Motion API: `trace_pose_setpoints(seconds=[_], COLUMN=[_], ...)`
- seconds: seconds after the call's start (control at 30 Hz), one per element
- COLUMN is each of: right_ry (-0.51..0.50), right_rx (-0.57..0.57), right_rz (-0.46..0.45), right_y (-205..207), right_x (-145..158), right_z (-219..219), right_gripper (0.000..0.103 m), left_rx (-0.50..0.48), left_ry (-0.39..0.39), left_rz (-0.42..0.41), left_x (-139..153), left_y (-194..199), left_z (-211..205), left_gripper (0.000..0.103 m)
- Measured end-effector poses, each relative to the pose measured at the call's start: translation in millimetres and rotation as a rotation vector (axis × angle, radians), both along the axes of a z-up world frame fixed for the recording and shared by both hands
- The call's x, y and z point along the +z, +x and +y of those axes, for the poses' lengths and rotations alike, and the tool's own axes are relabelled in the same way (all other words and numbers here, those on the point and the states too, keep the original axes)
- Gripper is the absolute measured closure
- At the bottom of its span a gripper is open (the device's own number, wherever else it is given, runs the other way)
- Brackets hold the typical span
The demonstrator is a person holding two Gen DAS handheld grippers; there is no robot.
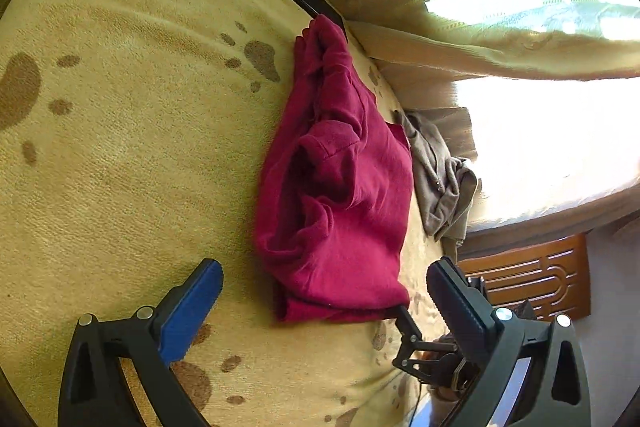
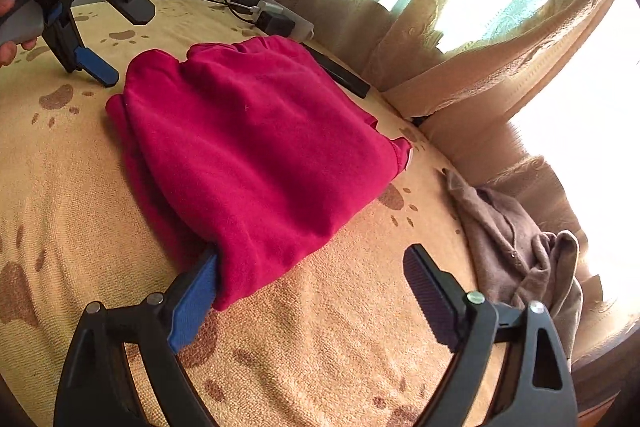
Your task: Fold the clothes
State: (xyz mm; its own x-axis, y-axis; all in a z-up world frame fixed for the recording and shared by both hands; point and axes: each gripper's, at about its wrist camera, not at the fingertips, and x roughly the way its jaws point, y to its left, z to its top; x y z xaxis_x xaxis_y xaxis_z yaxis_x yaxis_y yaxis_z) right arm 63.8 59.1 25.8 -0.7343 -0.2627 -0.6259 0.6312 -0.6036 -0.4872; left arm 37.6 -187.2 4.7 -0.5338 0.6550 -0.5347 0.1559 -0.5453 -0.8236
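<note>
While spread on the tan paw-print blanket [image 2: 304,339], red garment [image 2: 256,147] folded into a thick bundle, filling mid-frame in the right wrist view and running down the centre in the left wrist view. Left tool [image 1: 324,303] wide apart, nothing between the fingers, near hem of the garment just ahead; seen too at upper left of the right wrist view, blue finger [image 2: 98,67] just beside the garment's far corner. Right tool [image 2: 312,291] apart as well, its blue finger [image 2: 192,303] touching the garment's near corner, no clamp. Grey-brown garment [image 2: 516,247] crumpled at right, apart. Black charger [image 2: 276,21] and flat black bar [image 2: 340,71] beyond, by the curtain [image 2: 460,75].
</note>
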Motion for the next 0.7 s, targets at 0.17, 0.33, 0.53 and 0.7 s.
trace_pose_setpoints(seconds=[0.17, 0.33, 0.53, 0.7], right_ry=[0.020, 0.012, 0.008, 0.008], right_rx=[-0.020, -0.022, -0.017, -0.012], right_rz=[0.077, 0.065, 0.067, 0.068], right_y=[6, 9, 10, 11], right_x=[0, -1, -2, -4], right_z=[2, 6, 7, 7], right_gripper=[0.002, 0.001, 0.000, 0.000], left_rx=[-0.017, -0.026, -0.025, 0.022], left_ry=[0.060, 0.050, -0.031, -0.032], left_rz=[0.004, 0.017, -0.003, -0.015], left_x=[2, 3, -4, -16], left_y=[-11, -17, -15, -8], left_z=[12, 20, 21, 11], left_gripper=[0.000, 0.000, 0.012, 0.063])
